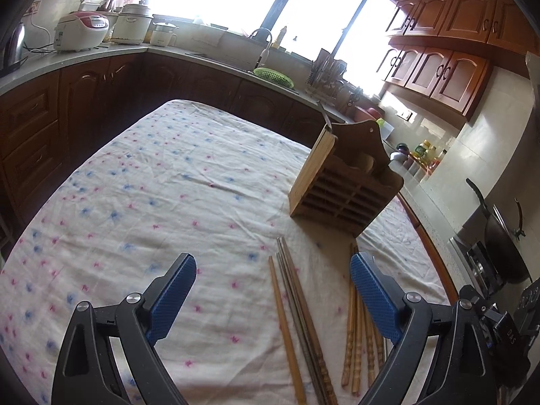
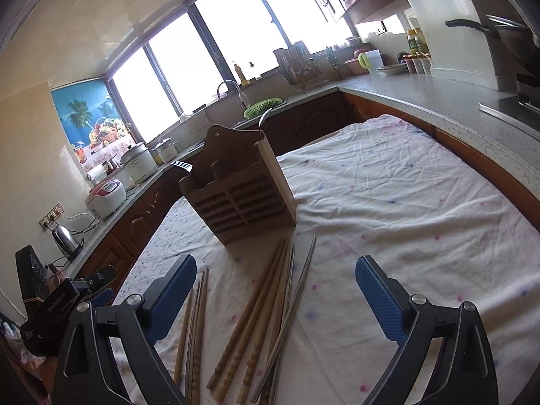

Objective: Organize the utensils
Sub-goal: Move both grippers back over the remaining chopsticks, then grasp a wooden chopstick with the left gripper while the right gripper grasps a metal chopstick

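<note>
Both jaws are standing wide apart, nothing between the pads. The left hand-held gripper (image 1: 273, 300) is hovering over the near end of the loose chopsticks (image 1: 297, 330), and the right hand-held gripper (image 2: 275, 303) is doing the same from the other side.

The chopsticks are lying flat on the cloth-covered bench (image 2: 388, 202), fanned in a couple of bunches just in front of the holder — mostly wood or bamboo, with at least one thin metal pair (image 2: 297, 290) in the mix. Judging by look: light, stiff, round and prone to rolling; the metal ones are likely slicker. I'd be pinching across the shaft near the thick carved end, one or two at a time — flat on soft cloth, so the pads can dig under a bit.

The wooden utensil holder (image 2: 246, 199) is standing upright just past the tips, slotted front facing us, a fork (image 2: 182, 166) sticking out of its top. It's probably light enough to tip if bumped.

Beyond it the cloth is open. The bench's far edge is dropping off toward the dark cabinets (image 1: 84, 101), and the other side is running close along the counter (image 2: 438, 94) — tighter room there.
</note>
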The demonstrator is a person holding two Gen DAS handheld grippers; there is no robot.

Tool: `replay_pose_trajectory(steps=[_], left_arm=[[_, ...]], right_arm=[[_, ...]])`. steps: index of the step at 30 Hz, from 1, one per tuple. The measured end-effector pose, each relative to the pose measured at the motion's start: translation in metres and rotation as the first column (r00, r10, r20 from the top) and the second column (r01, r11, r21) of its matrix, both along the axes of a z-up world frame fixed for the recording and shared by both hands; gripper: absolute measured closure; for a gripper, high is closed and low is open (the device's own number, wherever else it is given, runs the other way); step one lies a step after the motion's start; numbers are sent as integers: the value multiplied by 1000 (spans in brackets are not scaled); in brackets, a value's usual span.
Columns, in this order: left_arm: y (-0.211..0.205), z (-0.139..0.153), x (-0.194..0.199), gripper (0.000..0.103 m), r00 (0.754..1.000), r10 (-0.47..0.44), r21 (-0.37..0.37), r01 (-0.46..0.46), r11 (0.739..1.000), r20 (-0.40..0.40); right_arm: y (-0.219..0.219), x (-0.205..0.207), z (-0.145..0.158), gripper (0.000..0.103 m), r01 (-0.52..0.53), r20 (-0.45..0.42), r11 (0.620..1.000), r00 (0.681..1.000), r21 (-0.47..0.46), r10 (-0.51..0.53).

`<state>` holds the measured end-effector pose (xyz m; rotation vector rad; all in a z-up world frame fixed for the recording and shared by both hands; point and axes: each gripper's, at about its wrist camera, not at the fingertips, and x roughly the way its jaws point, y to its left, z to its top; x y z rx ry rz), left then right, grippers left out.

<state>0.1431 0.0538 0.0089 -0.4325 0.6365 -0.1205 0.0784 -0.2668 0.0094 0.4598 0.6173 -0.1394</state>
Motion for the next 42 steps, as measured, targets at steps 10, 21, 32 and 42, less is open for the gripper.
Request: replay_pose_trajectory(steps=[10, 21, 32, 42], left_arm=[[-2, -5, -18, 10, 997, 13, 42, -9, 999, -82], [-14, -3, -15, 10, 997, 10, 125, -1, 992, -77], [-34, -15, 16, 28, 981, -49, 175, 83, 981, -189], [-47, -32, 70, 56, 948, -103, 168, 159, 973, -302]], right_arm=[[3, -27, -14, 7, 30, -57, 999, 998, -26, -31], [12, -25, -11, 7, 17, -58, 996, 998, -85, -22], [10, -7, -21, 15, -13, -121, 997, 993, -71, 4], [4, 35, -38, 52, -43, -218, 997, 975, -69, 27]])
